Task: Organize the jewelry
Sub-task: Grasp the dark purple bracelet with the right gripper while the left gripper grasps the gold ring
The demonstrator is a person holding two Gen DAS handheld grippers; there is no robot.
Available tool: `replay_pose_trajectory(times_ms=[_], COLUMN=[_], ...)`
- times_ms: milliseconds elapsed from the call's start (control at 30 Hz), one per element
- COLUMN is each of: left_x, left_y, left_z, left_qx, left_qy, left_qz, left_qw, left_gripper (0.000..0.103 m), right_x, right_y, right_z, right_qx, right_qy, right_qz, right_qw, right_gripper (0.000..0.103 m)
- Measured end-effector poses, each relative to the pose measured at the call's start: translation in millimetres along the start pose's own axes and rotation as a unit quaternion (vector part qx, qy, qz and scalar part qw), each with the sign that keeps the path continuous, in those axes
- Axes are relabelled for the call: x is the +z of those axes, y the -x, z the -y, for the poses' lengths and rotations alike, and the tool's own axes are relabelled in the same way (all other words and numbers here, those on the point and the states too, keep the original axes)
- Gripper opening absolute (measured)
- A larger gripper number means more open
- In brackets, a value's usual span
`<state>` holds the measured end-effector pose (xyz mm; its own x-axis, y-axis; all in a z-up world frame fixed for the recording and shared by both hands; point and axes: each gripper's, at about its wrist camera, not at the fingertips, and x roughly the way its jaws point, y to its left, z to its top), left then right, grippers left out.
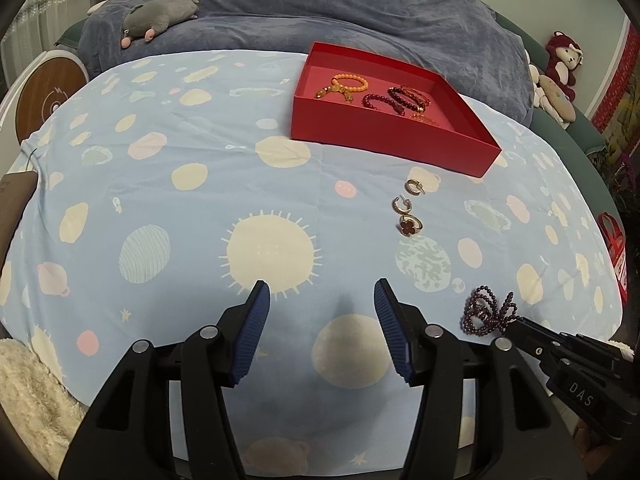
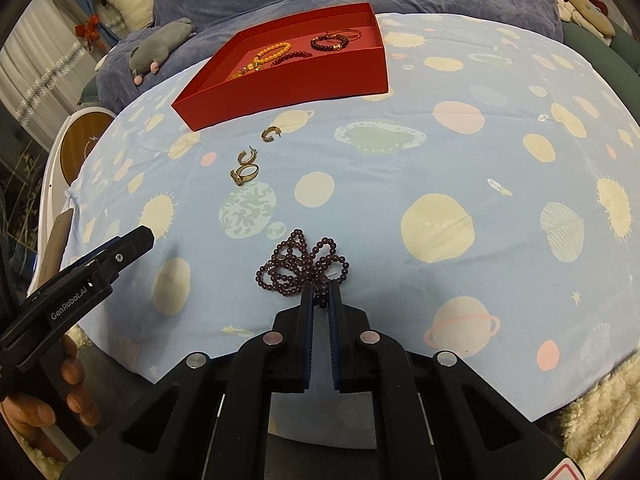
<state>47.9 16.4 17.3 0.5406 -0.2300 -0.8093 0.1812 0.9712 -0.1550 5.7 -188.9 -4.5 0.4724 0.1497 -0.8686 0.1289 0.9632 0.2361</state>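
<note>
Right gripper (image 2: 321,298) clamped on near edge of a purple bead strand (image 2: 304,266), heaped in loops on the planet-print sheet (image 2: 400,168). Beyond it, left: a gold ring (image 2: 245,174), two gold hoop earrings (image 2: 248,156) (image 2: 271,133). Red tray (image 2: 288,80) behind holds an orange bead bracelet (image 2: 272,51) and dark bead bracelets (image 2: 328,43). Left gripper (image 2: 136,240) enters at left, hand (image 2: 44,404) beneath.

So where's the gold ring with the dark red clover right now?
The gold clover ring lies on the planet-print sheet, in front of the red box, right beside the nearer of two gold hoop earrings; in the left wrist view it's right of centre.
</note>
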Motion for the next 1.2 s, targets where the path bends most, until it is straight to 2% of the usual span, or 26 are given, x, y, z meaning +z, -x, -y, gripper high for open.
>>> replay_pose_trajectory(times_ms=[433,767,900,1000,1100,1200], left_x=[25,41,43,42,39,33], left_y=[-32,-58,-63,-68,-70,-68], left_z=[45,59,61,62,62,63], left_qx=[-0.03,-0.041,-0.047,-0.048,-0.052,-0.051], left_qy=[-0.045,-0.053,-0.055,-0.058,-0.061,-0.069], left_qz=[-0.002,-0.01,-0.014,-0.018,-0.025,-0.024], left_qw=[0.9985,0.9977,0.9973,0.997,0.9965,0.996], left_gripper=[0.052,0.05,0.042,0.029,0.012,0.01], right_x=[-4,-3,-3,-2,-1,0], right_y=[3,2,1,1,1,1], right_z=[13,18,18,18,18,18], right_qx=[0.014,0.024,0.026,0.026,0.026,0.025], right_qy=[-0.024,-0.041,-0.046,-0.047,-0.047,-0.049], right_qz=[-0.003,-0.005,-0.006,-0.007,-0.007,-0.006], right_qw=[1.0,0.999,0.999,0.999,0.999,0.998], right_gripper=[0.007,0.007,0.007,0.007,0.007,0.007])
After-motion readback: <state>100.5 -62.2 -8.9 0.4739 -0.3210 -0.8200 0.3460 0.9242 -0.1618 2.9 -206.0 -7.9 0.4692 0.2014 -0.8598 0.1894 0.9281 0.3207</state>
